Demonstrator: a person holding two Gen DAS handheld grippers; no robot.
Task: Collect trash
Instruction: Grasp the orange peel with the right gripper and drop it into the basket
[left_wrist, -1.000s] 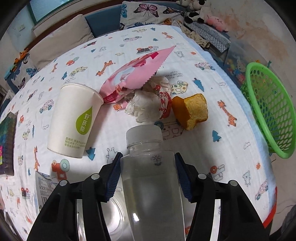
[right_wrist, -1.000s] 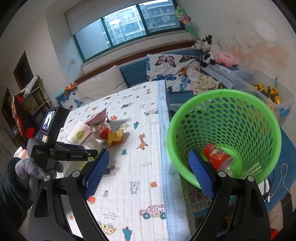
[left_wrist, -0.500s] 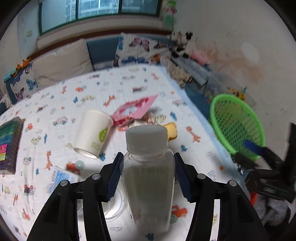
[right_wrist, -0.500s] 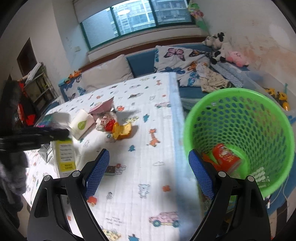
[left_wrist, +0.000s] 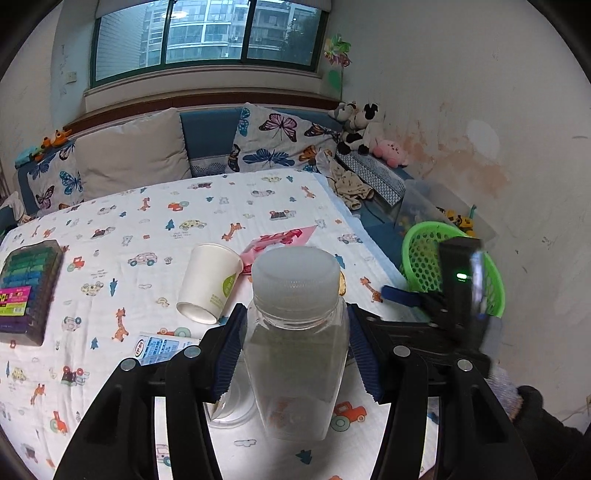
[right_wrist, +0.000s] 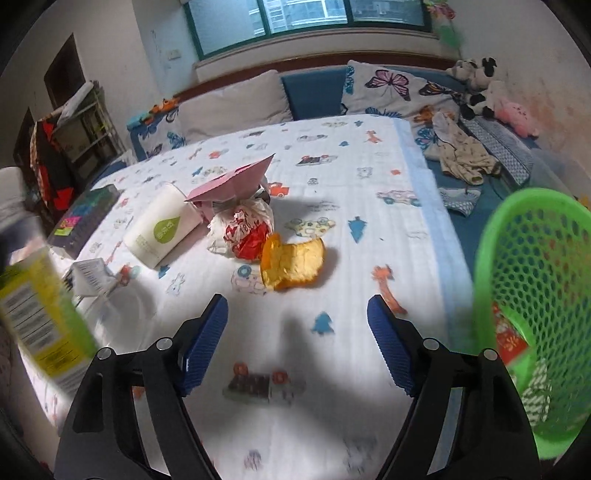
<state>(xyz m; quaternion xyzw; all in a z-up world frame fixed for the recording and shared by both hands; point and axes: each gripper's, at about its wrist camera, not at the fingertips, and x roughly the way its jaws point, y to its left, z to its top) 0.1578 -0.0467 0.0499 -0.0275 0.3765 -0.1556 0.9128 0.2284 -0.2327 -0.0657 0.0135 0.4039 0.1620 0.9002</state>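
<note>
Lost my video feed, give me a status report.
Left hand-held gripper shut on clear bottle. Right hand-held gripper empty, jaws closing, aimed at yellow sponge. Green basket at bedside, path clear.

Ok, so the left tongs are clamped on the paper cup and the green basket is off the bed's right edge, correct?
Not the cup. The left wrist view shows the left tongs clamped on the clear plastic bottle; the paper cup lies on its side on the bed. The green basket is off the bed's right edge.

One clear plastic bottle (left_wrist: 295, 350), one paper cup (right_wrist: 160, 225), one pink wrapper (right_wrist: 236, 181), one crumpled wrapper (right_wrist: 245, 229), one orange bread piece (right_wrist: 293, 262), one green basket (right_wrist: 535, 295), two pillows.
</note>
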